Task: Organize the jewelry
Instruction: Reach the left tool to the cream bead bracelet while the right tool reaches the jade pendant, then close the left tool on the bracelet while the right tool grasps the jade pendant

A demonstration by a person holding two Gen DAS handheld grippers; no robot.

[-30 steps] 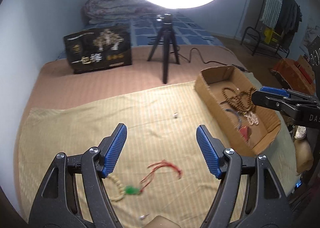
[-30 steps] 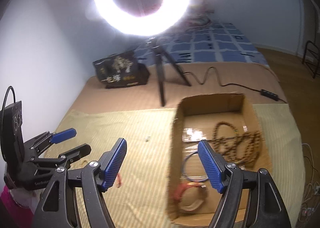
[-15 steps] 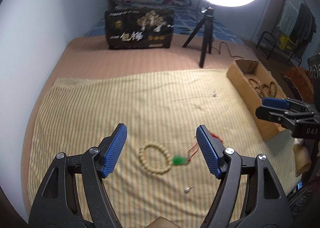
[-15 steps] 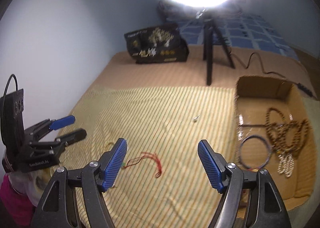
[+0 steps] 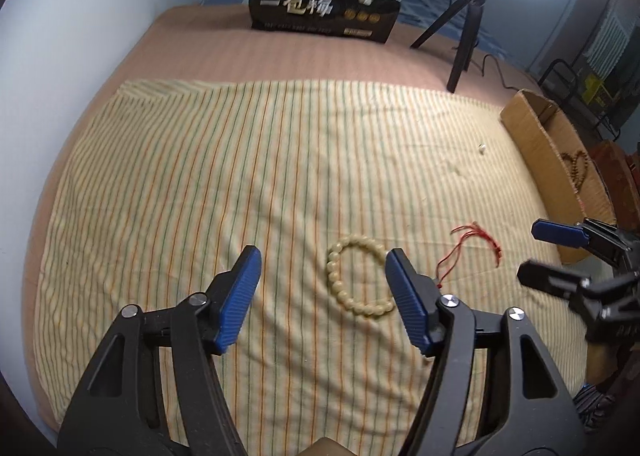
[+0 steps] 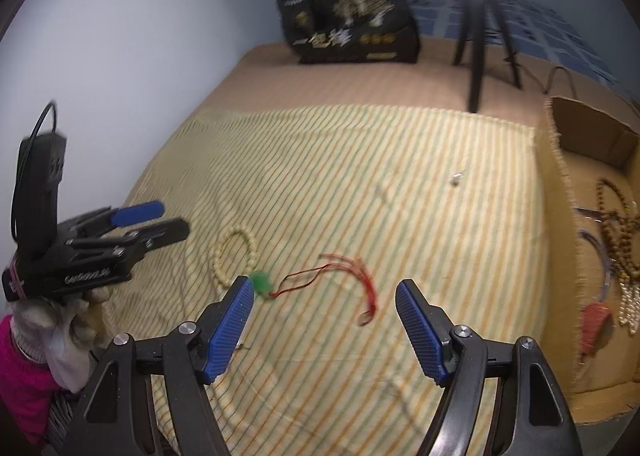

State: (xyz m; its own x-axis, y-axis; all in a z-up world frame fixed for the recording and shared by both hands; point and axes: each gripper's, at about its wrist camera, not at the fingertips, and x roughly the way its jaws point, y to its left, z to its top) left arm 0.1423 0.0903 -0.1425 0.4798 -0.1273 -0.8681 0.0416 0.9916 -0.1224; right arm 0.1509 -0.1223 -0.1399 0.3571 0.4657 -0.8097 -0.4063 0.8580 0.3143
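Observation:
A cream bead bracelet lies on the striped cloth, joined to a green pendant on a red cord. My left gripper is open and empty, just above the bracelet, which lies between its fingers. My right gripper is open and empty above the red cord; it also shows in the left wrist view. A cardboard box at the right holds brown bead necklaces, a blue bangle and a red item.
A black printed box stands at the back. A ring light on a black tripod stands beside it, with its cable trailing right. A tiny pale bead lies on the cloth near the cardboard box.
Both grippers have swung left, away from the cardboard box, and come down toward the bracelet and red cord. Both stay open and empty.

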